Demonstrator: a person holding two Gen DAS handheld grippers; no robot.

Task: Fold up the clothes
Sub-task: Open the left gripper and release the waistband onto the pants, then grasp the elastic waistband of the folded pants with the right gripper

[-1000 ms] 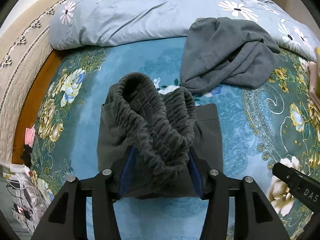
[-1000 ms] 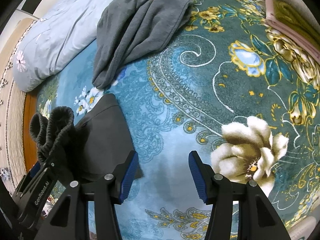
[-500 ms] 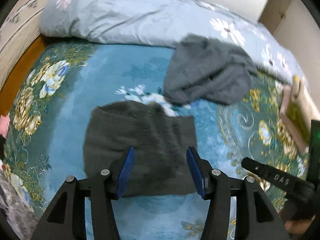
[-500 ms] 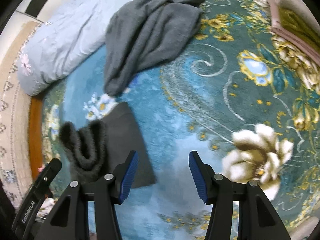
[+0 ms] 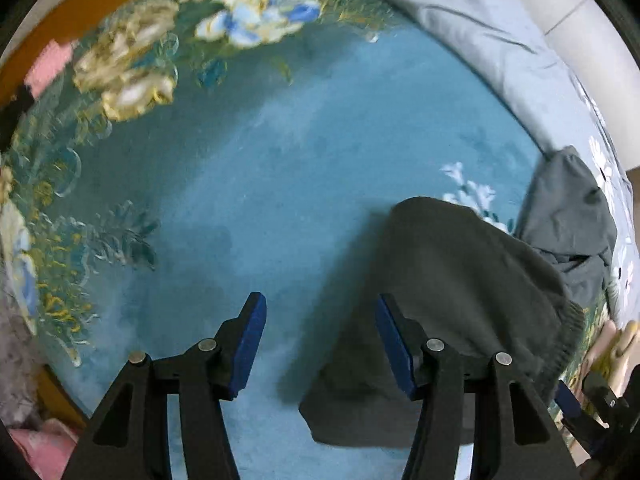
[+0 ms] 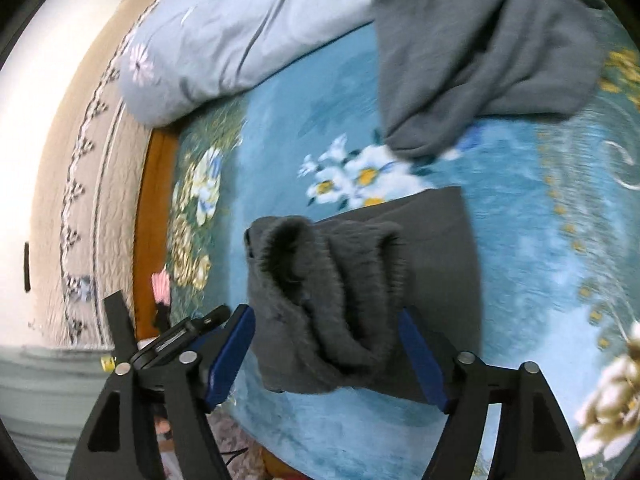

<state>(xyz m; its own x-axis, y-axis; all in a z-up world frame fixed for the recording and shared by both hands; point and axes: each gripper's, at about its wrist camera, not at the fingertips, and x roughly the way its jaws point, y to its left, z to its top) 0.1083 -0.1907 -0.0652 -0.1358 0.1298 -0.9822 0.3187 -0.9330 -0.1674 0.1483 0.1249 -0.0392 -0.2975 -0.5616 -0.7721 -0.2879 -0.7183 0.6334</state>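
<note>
A folded dark grey garment (image 6: 420,264) with a ribbed elastic waistband (image 6: 320,280) lies on the blue floral blanket (image 6: 540,248). My right gripper (image 6: 326,354) is open, its blue pads on either side of the bunched waistband. In the left wrist view the same garment (image 5: 460,280) lies at the right. My left gripper (image 5: 318,344) is open and empty over bare blanket (image 5: 260,184), its right finger at the garment's edge. A second, crumpled grey garment (image 6: 480,48) lies beyond, also seen in the left wrist view (image 5: 568,220).
A light blue flowered duvet (image 6: 240,40) is bunched along the far side of the bed. The wooden bed edge (image 6: 154,216) and a beige quilted surface (image 6: 80,160) lie to the left. The left gripper's body (image 6: 172,340) shows by my right gripper's left finger.
My left gripper let go of the waistband and swung left, off the garment. My right gripper moved left and now straddles the bunched waistband.
</note>
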